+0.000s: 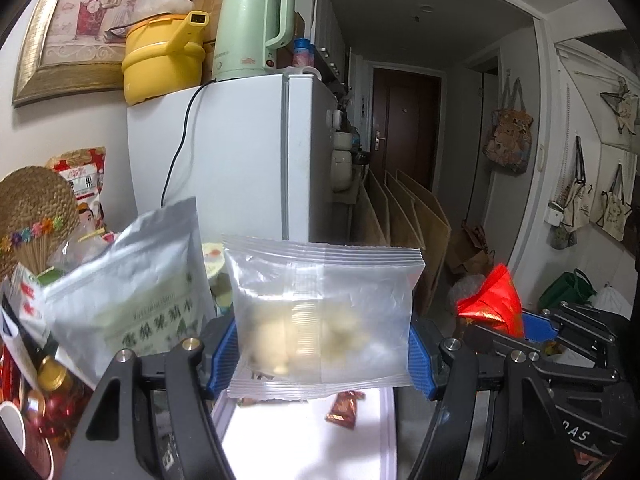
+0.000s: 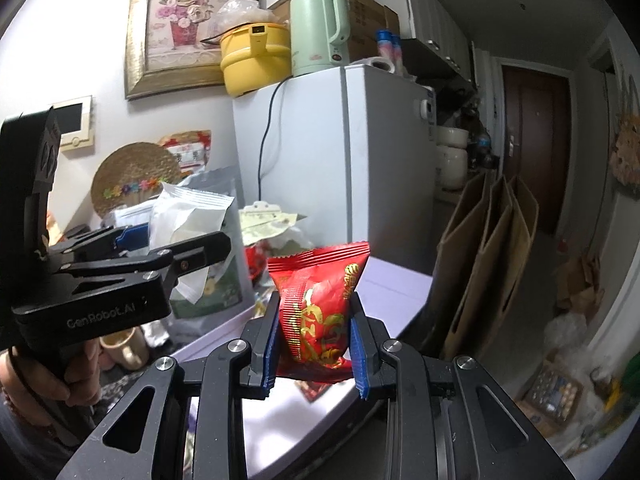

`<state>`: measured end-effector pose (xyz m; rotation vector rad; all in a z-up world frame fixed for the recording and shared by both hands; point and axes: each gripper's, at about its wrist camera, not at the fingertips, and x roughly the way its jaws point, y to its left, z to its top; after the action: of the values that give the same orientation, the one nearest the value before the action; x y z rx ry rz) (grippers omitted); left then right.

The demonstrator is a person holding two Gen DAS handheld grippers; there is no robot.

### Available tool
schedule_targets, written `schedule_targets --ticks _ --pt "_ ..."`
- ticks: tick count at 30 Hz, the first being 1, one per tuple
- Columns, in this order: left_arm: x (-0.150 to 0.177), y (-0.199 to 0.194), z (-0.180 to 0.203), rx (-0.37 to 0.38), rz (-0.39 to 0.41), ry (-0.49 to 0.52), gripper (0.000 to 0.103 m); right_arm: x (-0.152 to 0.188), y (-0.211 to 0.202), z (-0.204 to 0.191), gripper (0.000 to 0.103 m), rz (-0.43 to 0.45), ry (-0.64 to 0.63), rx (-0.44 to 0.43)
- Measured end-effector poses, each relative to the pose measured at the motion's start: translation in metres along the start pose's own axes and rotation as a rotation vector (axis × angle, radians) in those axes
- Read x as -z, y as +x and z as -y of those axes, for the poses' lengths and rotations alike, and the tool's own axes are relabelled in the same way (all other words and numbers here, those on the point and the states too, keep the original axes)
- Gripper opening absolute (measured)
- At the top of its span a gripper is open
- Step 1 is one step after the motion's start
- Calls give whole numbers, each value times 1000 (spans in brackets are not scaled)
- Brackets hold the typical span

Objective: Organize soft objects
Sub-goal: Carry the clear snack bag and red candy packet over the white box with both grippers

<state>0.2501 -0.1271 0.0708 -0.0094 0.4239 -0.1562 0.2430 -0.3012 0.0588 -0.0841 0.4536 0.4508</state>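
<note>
Landmark: white fridge (image 1: 240, 152), upright against the back wall.

1. Left gripper (image 1: 322, 344): blue ribbed pads pinching a clear packet (image 1: 324, 312) by its two side edges. The packet is held up in front of the fridge's lower part, its crimped seam on top and pale lumps blurred inside.
2. Right gripper (image 2: 314, 336): pads pressed in on a red packet (image 2: 320, 304) with gold print, which is squeezed narrow at its waist. It is held up in front of the fridge's foot, above the white tabletop (image 2: 392, 292).
3. Silver foil pouch (image 1: 132, 284): green label, tilted, left of the fridge and just beside the clear packet.
4. Small red-brown wrapped sweet (image 1: 342, 408): lying on the tabletop in front of the fridge, below the clear packet.
5. Mint-green kettle (image 1: 252, 28) and yellow pot (image 1: 164, 60): side by side on top of the fridge.
6. Framed flower picture (image 1: 80, 20): on the wall left of the fridge top.
7. Brown paper bags (image 2: 488, 264): standing on the floor right of the fridge.
8. Hand (image 2: 44, 376): gripping the left gripper's handle, well left of the fridge.
</note>
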Motion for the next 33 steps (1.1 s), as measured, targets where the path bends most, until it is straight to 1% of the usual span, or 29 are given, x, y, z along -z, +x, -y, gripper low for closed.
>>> schedule_targets --ticks 4,8,10,12,20,33 --pt "-10 19 -4 -20 -3 14 69 -12 20 4 29 -7 -12 7" --pt "-10 44 -8 -34 -37 26 69 -16 41 7 29 -26 -21 14" --pt "-7 56 -9 -45 -54 34 69 -16 55 8 29 -49 -26 19" --pt "-2 70 -12 -62 -79 37 69 -15 68 10 29 -74 -34 23" --pt "27 113 -22 -57 -204 17 69 2 106 13 29 -164 -65 60" --pt "67 155 -30 -57 -361 16 69 35 150 17 29 -300 -57 60"
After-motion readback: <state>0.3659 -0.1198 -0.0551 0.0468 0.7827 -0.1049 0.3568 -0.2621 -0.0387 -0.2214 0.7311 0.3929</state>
